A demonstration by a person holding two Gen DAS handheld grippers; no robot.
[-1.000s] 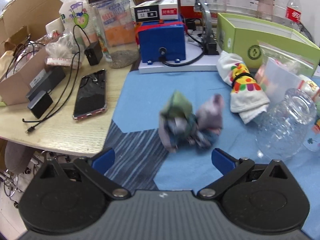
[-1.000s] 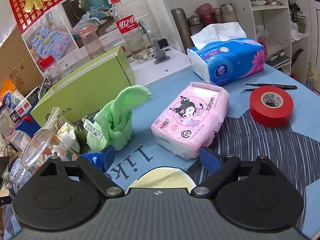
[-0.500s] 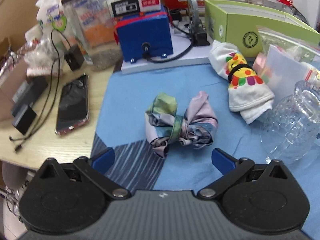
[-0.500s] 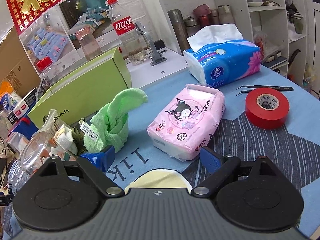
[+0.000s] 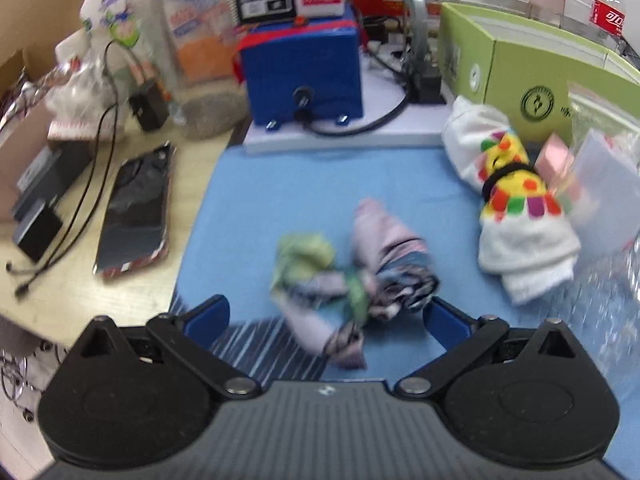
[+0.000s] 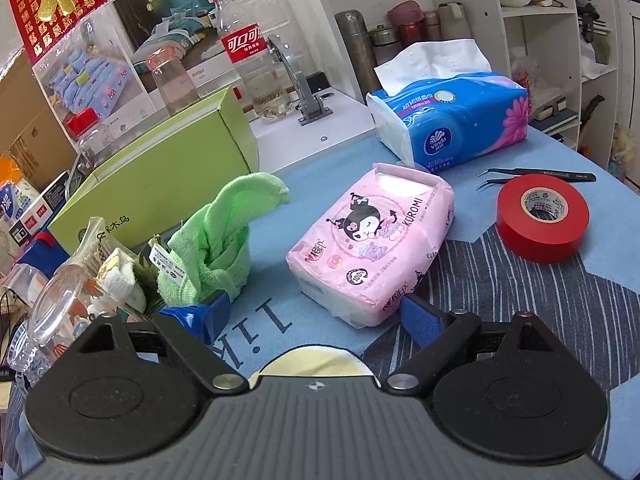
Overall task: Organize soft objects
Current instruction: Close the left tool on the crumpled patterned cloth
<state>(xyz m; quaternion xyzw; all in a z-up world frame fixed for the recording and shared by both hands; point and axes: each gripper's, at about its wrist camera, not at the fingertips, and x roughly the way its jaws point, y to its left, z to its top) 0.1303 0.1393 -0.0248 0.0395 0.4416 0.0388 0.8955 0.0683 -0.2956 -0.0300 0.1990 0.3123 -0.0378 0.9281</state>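
A knotted bundle of cloth (image 5: 352, 268) lies on the blue mat (image 5: 280, 192) of a crowded bench, directly ahead of the left gripper (image 5: 326, 318), whose 2 blue-tipped fingers stand spread wide to either side of the bundle's near end without closing on it. The left wrist view is blurred, so whether a fingertip touches the fabric cannot be told. The gripper is held low and roughly level, pointing forward across the mat, a pose that appears set for scooping the bundle between the fingers. Just to the right rests a rolled white sock (image 5: 516, 216) with a bright printed band, close to a green box (image 5: 532, 80); gathering soft items near that box looks the likely reason for their grouping.

The right gripper (image 6: 316, 312) is likewise spread and empty, held low and level over the mat. Its left fingertip sits just beside a knotted green towel (image 6: 220, 240), while its right fingertip is next to a pink tissue pack (image 6: 372, 240). Farther off lie a blue tissue pack (image 6: 456, 120), a roll of red tape (image 6: 542, 216) and tweezers (image 6: 536, 178). The hard items sit well apart from the cloths, suggesting sorting is under way and several soft pieces remain to be placed.
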